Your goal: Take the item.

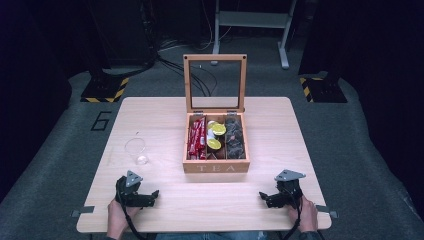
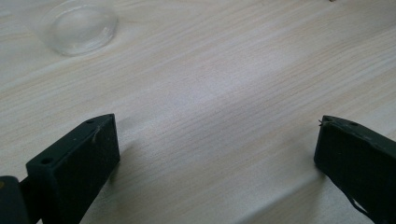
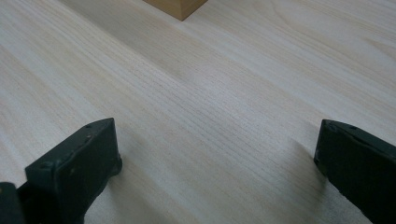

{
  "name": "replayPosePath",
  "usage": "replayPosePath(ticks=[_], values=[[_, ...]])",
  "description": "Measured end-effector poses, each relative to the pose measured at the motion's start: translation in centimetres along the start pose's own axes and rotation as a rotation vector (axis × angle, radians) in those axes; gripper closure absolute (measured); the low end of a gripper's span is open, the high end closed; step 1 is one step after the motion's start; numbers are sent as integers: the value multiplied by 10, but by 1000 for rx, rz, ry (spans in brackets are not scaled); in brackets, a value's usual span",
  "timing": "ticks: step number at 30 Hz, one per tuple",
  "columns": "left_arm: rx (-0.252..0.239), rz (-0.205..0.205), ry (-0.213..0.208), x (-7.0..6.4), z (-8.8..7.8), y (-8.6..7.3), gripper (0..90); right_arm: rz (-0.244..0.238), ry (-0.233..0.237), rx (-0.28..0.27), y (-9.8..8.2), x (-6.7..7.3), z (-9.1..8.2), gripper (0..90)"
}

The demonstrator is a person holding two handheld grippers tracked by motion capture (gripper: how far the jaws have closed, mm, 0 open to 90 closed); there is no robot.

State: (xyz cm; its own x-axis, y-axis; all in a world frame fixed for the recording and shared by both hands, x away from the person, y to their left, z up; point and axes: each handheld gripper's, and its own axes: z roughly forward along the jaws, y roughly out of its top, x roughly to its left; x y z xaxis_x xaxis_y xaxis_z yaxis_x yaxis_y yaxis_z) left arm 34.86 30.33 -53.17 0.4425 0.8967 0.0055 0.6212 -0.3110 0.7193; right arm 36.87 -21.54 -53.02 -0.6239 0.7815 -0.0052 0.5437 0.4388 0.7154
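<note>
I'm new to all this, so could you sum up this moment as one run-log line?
left gripper: open, empty, on table | right gripper: open, empty | glass: upright, left of tea box | tea box lid: open

Lab: hazard-striped stand bases, dark surroundings

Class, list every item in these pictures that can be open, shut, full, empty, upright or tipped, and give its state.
Tea box: open, lid standing upright, all three compartments filled.
Glass: upright, empty, left of the box.
Left gripper: open, nothing between its fingers, resting on the table.
Right gripper: open, holding nothing, on the table.
</note>
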Motion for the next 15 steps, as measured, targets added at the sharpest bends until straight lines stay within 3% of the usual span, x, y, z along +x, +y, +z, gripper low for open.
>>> replayPosePath(ticks=[15], values=[[30, 59, -24, -7, -2, 3, 0, -2, 5, 9, 0, -1, 0, 0]])
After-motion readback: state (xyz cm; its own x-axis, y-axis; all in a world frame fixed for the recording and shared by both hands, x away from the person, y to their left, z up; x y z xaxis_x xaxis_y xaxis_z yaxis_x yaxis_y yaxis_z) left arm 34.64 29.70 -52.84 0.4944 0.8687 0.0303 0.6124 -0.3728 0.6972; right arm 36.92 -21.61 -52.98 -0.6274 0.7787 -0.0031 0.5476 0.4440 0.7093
